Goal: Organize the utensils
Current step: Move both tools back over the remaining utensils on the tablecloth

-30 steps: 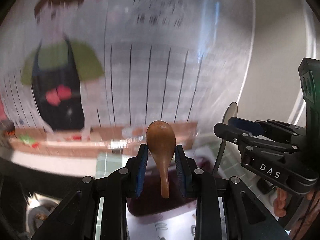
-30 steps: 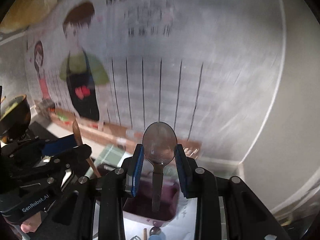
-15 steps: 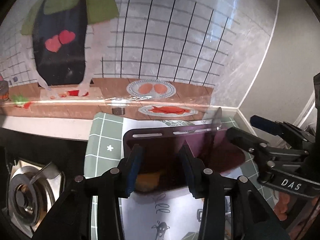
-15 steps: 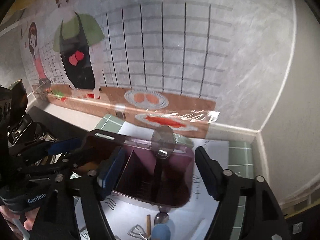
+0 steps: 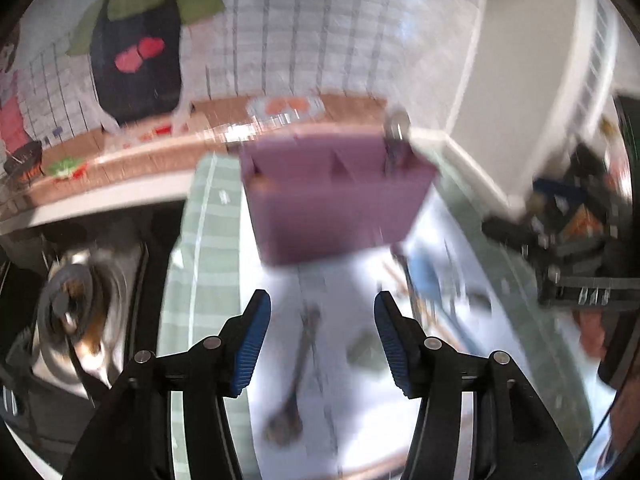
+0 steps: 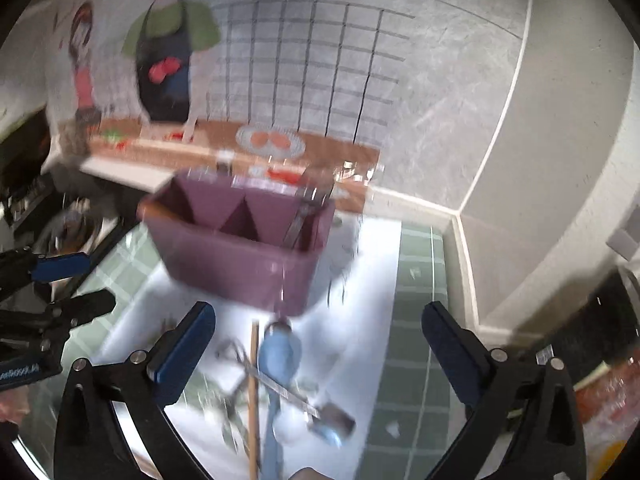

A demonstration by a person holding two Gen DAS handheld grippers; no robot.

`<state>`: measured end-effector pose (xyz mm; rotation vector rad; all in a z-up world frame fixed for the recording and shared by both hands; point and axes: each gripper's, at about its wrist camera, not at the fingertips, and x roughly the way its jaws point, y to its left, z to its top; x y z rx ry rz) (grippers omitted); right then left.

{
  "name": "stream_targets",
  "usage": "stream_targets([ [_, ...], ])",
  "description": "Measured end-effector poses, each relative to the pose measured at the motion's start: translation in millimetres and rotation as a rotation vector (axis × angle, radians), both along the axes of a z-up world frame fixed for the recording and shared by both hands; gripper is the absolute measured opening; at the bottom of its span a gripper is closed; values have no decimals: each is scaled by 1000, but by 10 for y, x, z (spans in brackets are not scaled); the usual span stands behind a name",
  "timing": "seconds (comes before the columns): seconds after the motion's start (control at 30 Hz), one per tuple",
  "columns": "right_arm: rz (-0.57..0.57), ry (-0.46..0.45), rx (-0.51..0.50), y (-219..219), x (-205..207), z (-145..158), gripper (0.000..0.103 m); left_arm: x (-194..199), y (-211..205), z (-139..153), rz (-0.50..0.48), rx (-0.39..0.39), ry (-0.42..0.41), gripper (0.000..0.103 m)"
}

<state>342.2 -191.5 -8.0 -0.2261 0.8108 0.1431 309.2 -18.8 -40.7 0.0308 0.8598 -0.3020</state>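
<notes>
Left wrist view, blurred by motion: off to the left of the left gripper [image 5: 320,336], a stove burner [image 5: 70,300] beside a green checked mat [image 5: 208,240]. Straight ahead of the fingers, well beyond the tips, a purple bin [image 5: 336,208] with inner dividers, standing on a white sheet [image 5: 344,300]. In its right-hand compartment, a metal spoon [image 5: 396,132] upright, bowl above the rim. Blue pads [image 5: 252,344] spread wide, nothing between them. Below the gap, flat on the sheet, a dark long-handled utensil [image 5: 296,372], too smeared to name. Ahead and to the right, more utensils, blurred, among them something blue [image 5: 424,276]. Far right, the right gripper [image 5: 560,248], its state unreadable from here.

Right wrist view: at the far left edge, the left gripper [image 6: 60,284], fingers parted. Ahead and slightly left of the right gripper [image 6: 320,348], the same bin [image 6: 240,248], spoon handle [image 6: 300,220] leaning in the rightmost compartment. Fingers [image 6: 180,352] wide apart, holding nothing. Between and just below them on the sheet [image 6: 360,320], a crossed heap: a thin wooden stick [image 6: 253,396], a blue-handled utensil [image 6: 280,360], a metal spatula [image 6: 320,412], and wire shapes too blurred to name. To the right, the mat [image 6: 416,320] again, reaching the wall.
</notes>
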Motion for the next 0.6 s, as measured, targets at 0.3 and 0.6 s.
stream_targets([
  [0.3,138,116,18,86,-465,-334,102,-603,158,-447,-16,39,128,56],
  [0.6,128,209,52,-54,-609,-574,102,-929,100,-628,-214,93,182,59],
])
